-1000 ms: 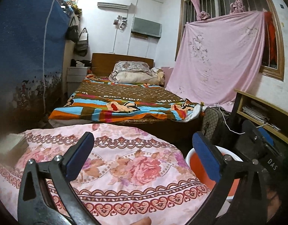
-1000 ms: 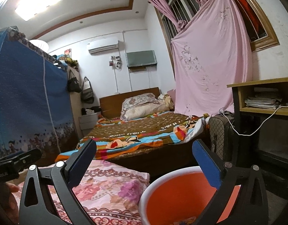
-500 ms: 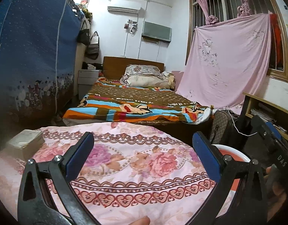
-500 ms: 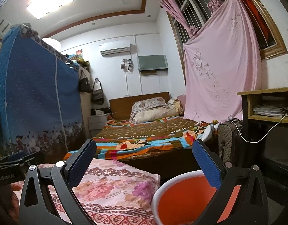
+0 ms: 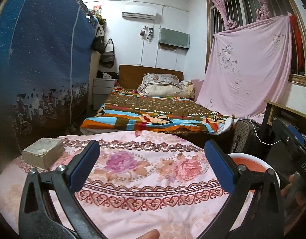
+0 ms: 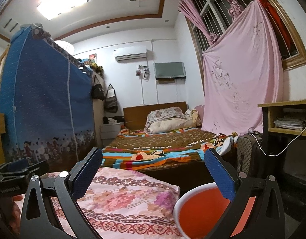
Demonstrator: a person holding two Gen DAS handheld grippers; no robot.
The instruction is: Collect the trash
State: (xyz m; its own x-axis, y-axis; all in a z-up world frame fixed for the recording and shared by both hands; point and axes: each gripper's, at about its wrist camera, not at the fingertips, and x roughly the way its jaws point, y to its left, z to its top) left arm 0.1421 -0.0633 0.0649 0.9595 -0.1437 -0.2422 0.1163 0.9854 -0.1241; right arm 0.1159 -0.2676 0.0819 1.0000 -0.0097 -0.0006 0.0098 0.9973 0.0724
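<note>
Lying up-left of the wide-apart, empty left gripper (image 5: 152, 164), the flat paper pack (image 5: 43, 153) on the flowered cloth (image 5: 145, 171) is farther from the right gripper (image 6: 153, 175), also apart and empty over the orange bin (image 6: 200, 211).

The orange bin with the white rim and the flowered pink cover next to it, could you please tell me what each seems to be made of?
The orange bin with the white rim looks like smooth moulded plastic: even colour, a clean round lip, a slight sheen. The flowered pink cover looks like matte printed woven fabric: it drapes softly over the edge with faint wrinkles. The fibre cannot be told.
</note>
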